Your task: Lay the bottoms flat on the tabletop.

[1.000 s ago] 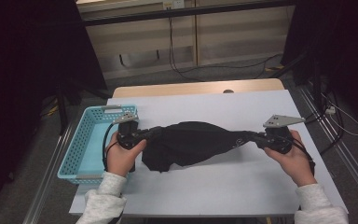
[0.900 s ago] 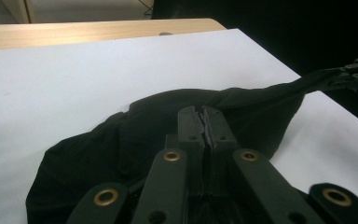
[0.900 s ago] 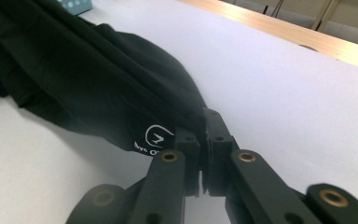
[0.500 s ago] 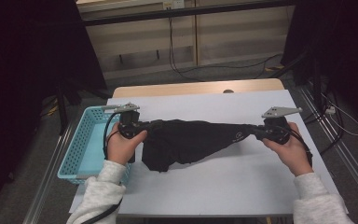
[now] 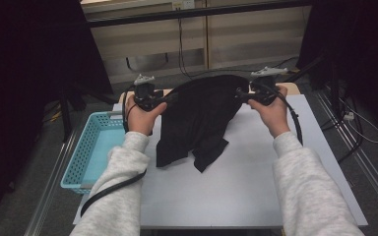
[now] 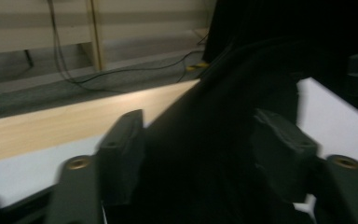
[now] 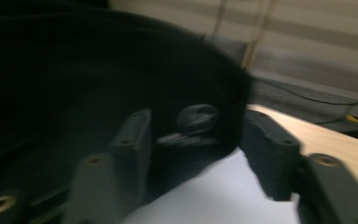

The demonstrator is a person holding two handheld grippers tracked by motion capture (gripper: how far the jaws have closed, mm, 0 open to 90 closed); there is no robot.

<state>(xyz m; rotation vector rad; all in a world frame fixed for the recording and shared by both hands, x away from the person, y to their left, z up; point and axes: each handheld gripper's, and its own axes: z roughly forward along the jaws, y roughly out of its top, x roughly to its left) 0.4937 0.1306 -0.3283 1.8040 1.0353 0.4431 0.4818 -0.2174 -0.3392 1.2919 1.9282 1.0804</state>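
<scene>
Both hand-held grippers, left (image 5: pixel 163 100) and right (image 5: pixel 239 93), have just been opening around the black garment (image 5: pixel 197 123); blurred, but probably released, so it may drop bunched onto the surface (image 5: pixel 256 182).

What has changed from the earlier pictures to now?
Both hands carried the black cloth up and toward the table's far edge. The left gripper and right gripper have just been opening, with the cloth between their jaws. The blue basket and table stayed put.

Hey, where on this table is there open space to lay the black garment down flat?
The white table is bare from the black garment's hanging hem to the near edge, between the forearms, and along its right side. The far end is crowded: garment, left gripper, right gripper. The blue basket borders the left.
</scene>
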